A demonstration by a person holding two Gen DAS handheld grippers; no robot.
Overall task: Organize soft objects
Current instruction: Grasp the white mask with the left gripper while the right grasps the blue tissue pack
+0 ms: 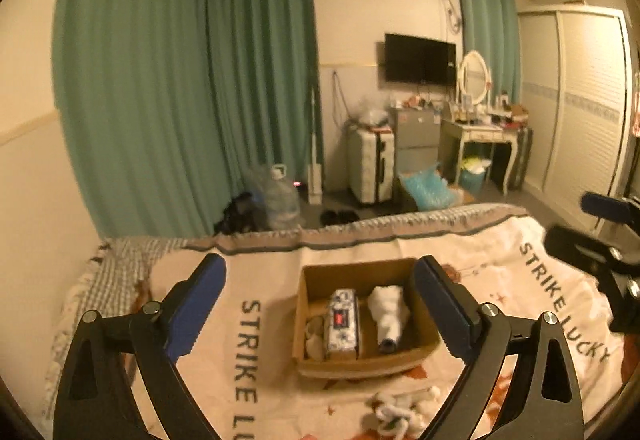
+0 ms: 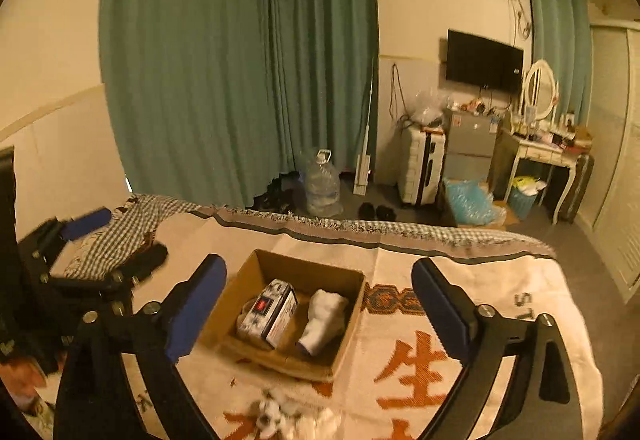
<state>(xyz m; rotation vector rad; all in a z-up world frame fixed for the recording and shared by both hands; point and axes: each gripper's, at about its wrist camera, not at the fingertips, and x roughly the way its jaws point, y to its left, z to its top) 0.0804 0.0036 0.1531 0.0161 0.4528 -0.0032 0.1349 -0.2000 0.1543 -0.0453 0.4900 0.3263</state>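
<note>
"STRIKE LUCKY" runs across the blanket [image 1: 272, 320] covering the bed. On it sits a box [image 1: 362, 360] holding a patterned pack [image 1: 342, 320] and a rolled white cloth [image 1: 388, 314]; white socks [image 1: 400, 412] lie just before it. Left gripper [image 1: 320, 304] and right gripper [image 2: 318, 304] hover spread wide, empty. Green curtains [image 1: 180, 80] behind.

- The bed [image 1: 120, 272] carries a cream printed blanket [image 1: 272, 280] with the words "STRIKE LUCKY".
- An open cardboard box [image 1: 404, 360] stands on the blanket, ahead between the left claw's fingers.
- A white soft toy [image 1: 400, 412] lies on the blanket, nearer to the claw than the box.
</note>
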